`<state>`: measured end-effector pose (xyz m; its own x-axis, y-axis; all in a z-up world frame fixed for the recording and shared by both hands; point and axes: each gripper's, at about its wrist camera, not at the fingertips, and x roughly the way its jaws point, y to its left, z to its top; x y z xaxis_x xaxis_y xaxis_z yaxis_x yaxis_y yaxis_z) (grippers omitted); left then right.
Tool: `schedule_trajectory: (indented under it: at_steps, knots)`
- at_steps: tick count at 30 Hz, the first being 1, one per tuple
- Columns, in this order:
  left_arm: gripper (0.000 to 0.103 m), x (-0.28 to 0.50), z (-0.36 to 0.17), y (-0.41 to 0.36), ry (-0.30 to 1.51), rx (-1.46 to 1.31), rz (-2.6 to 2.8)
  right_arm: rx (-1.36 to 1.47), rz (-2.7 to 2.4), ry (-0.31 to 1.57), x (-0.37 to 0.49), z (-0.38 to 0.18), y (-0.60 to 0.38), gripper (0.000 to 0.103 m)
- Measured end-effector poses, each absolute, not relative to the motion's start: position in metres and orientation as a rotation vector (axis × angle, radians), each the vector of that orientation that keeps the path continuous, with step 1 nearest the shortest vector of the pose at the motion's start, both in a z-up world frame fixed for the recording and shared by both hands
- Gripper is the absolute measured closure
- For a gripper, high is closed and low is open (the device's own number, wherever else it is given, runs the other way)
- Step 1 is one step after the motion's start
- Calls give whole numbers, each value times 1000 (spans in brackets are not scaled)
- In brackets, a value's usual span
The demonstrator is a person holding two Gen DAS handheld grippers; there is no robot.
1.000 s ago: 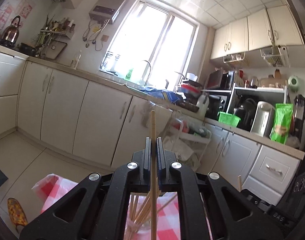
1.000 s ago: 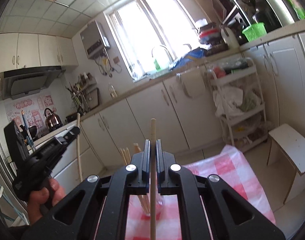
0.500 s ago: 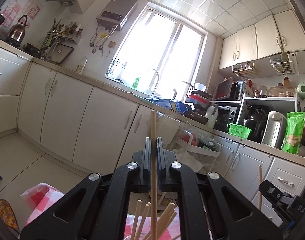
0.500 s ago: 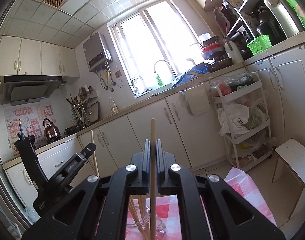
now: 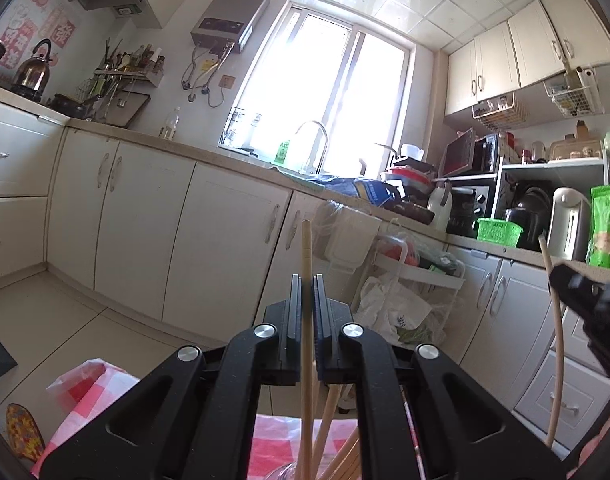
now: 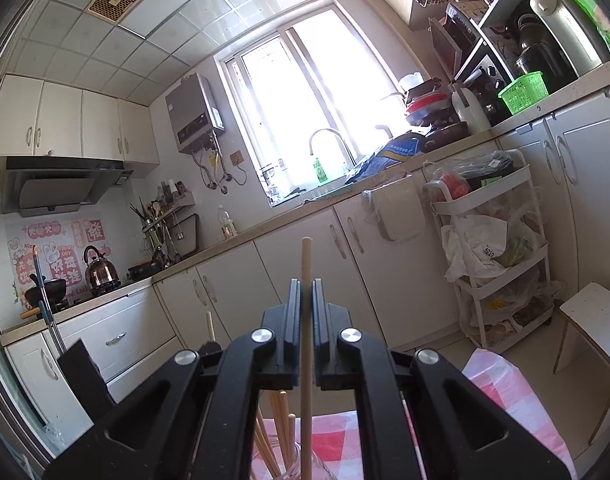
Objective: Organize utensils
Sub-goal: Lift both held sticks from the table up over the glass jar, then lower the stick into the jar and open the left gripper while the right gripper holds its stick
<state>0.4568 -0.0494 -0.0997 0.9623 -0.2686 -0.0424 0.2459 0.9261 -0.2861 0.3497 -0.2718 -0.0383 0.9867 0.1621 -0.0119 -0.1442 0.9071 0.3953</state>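
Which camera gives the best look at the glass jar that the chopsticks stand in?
The right wrist view: the glass jar shows its rim and wall with chopsticks inside. The left wrist view catches only a sliver of rim.

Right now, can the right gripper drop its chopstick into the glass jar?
Probably yes. The right gripper holds its chopstick upright, with the lower end already at the glass jar below. Other chopsticks stand there, but room seems left.

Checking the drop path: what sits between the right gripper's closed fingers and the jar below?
In the right wrist view, only the held chopstick spans from the right gripper down to the jar, beside chopsticks already standing there.
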Motion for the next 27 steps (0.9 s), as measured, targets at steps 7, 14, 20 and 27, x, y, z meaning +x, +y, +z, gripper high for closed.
schedule_trajectory:
  at_steps: [7, 14, 20, 27]
  knots:
    - [98, 445, -117, -49, 132, -240, -291, 410, 161, 36, 360, -37, -264, 97]
    - [92, 416, -119, -41, 187, -177, -293, 415, 171, 9, 376, -27, -247, 97]
    - [58, 380, -132, -3, 276, -197, -229, 383, 177, 9, 399, -29, -223, 97]
    - [52, 349, -157, 19, 329, -213, -216, 353, 161, 48, 424, -49, -202, 97]
